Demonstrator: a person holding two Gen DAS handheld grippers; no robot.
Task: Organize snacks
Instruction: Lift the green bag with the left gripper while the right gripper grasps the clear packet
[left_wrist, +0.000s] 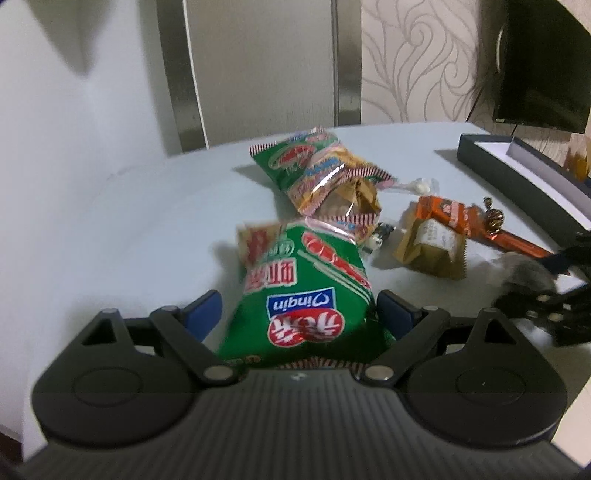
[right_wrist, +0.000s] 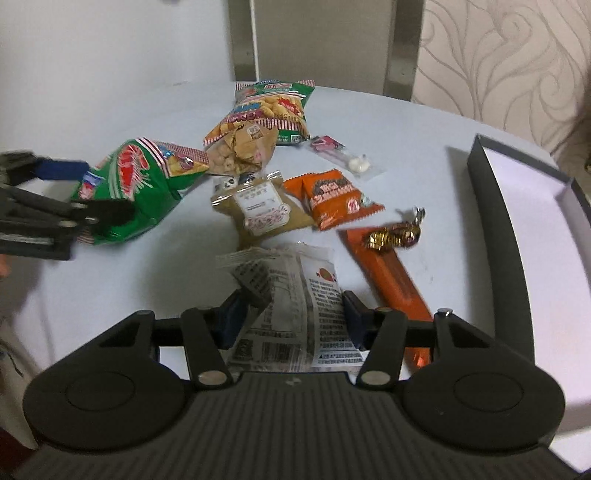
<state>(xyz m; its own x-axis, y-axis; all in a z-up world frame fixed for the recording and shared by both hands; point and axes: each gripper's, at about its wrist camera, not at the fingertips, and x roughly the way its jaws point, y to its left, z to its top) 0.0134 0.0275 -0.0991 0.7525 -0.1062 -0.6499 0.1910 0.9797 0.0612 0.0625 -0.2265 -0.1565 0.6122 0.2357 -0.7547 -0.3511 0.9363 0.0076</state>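
Note:
My left gripper (left_wrist: 301, 310) is shut on a green Qinqin snack bag (left_wrist: 306, 291), held just above the white table; the bag also shows in the right wrist view (right_wrist: 129, 192). My right gripper (right_wrist: 291, 314) is shut on a clear white printed packet (right_wrist: 291, 306). A dark open box (right_wrist: 517, 229) with a white inside lies at the right. Loose on the table are a second green bag (right_wrist: 280, 103), a peanut bag (right_wrist: 240, 144), a tan pouch (right_wrist: 264, 210), an orange packet (right_wrist: 332, 197), an orange bar (right_wrist: 388, 277) and a gold candy (right_wrist: 393, 234).
A small clear candy wrapper (right_wrist: 343, 155) lies beyond the orange packet. The round white table (right_wrist: 147, 280) has bare surface at the left. A dark screen (left_wrist: 546, 62) hangs on the patterned wall at the right. A wall and a door frame stand behind.

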